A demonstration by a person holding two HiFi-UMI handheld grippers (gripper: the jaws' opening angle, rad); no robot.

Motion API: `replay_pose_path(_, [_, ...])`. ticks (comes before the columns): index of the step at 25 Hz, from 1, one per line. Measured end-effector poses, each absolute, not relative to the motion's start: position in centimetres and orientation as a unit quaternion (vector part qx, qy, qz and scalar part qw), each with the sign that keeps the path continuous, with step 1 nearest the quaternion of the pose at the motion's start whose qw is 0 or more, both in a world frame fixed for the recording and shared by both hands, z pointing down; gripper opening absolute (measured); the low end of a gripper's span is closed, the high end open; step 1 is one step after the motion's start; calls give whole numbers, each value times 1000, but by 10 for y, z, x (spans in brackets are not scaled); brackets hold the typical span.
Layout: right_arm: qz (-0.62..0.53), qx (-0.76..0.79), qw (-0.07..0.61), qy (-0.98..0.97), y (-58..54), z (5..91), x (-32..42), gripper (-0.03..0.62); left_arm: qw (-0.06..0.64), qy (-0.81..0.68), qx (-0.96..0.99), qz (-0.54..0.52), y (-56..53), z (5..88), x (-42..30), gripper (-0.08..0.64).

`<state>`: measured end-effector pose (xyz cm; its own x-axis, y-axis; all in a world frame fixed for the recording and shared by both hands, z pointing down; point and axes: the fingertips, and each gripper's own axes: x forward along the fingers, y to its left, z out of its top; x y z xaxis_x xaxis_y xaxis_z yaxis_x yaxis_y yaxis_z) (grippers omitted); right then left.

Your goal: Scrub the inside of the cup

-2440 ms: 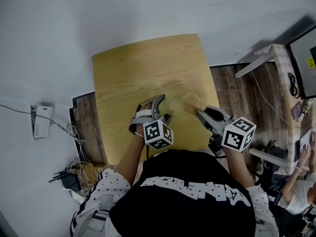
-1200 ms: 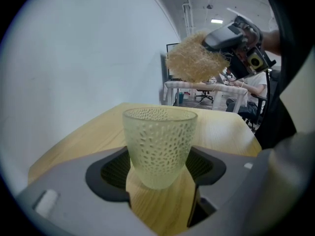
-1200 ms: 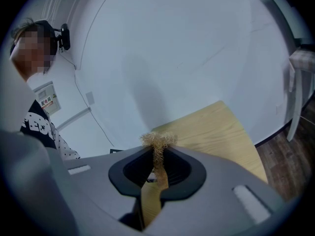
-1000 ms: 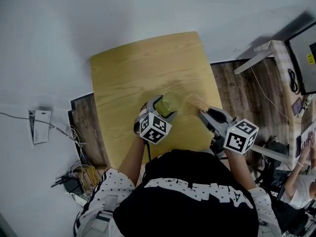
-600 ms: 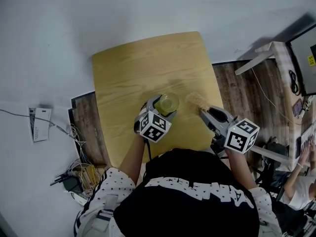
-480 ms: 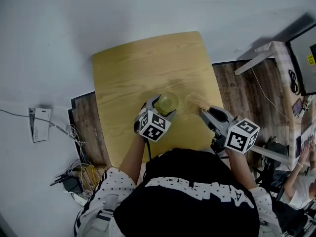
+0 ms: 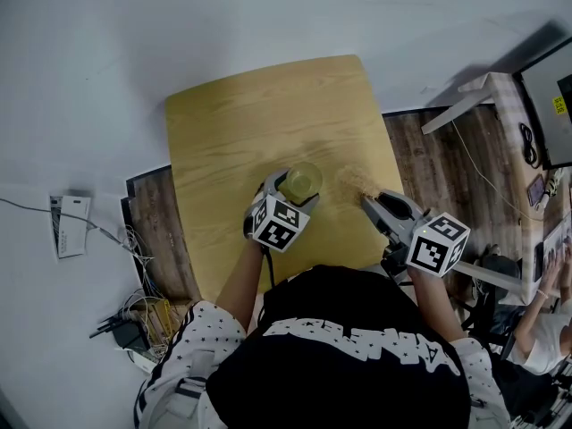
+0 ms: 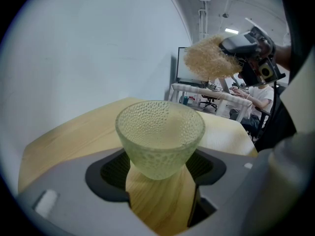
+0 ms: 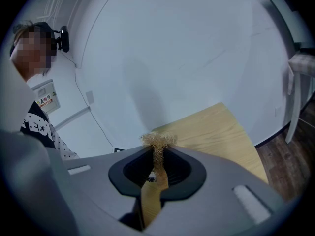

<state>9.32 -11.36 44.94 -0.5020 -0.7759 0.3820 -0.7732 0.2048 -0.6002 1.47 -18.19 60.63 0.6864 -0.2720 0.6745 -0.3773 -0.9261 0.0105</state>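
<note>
The left claw (image 8: 160,173) was closed on the lower, narrow part of the pebbled glass cup (image 8: 160,134), one jaw to each side of it, the cup upright with its mouth open to the top. The right claw (image 9: 156,168) was pinched nearly shut on a thin tuft of a tan fibrous scrubber (image 9: 157,141), which hung up and to the right of the cup, apart from its rim.

The cup looked rigid, light and breakable. Its dimpled wall probably gave the pads some bite, but the taper toward the foot could let it squirm under a sideways scrub, so the low grip needed to be firm without crushing. The scrubber looked soft and springy, likely to flatten against the glass.

Whether the cup's foot rested on the wooden counter (image 7: 250,123) or hung just above it could not be told: the jaws covered it. The cup's inner floor was hazy through the glass. The right gripper view showed no cup, and only the top of the scrubber. In the head view the person's torso cut off the counter edge on the near side of the cup.
</note>
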Motion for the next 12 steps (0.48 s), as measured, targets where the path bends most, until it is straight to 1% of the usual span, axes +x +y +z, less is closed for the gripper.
replay_pose_path(12, [-381, -497, 7, 780, -111, 448, 92, 61, 98, -195, 910, 352, -175, 609, 4, 360])
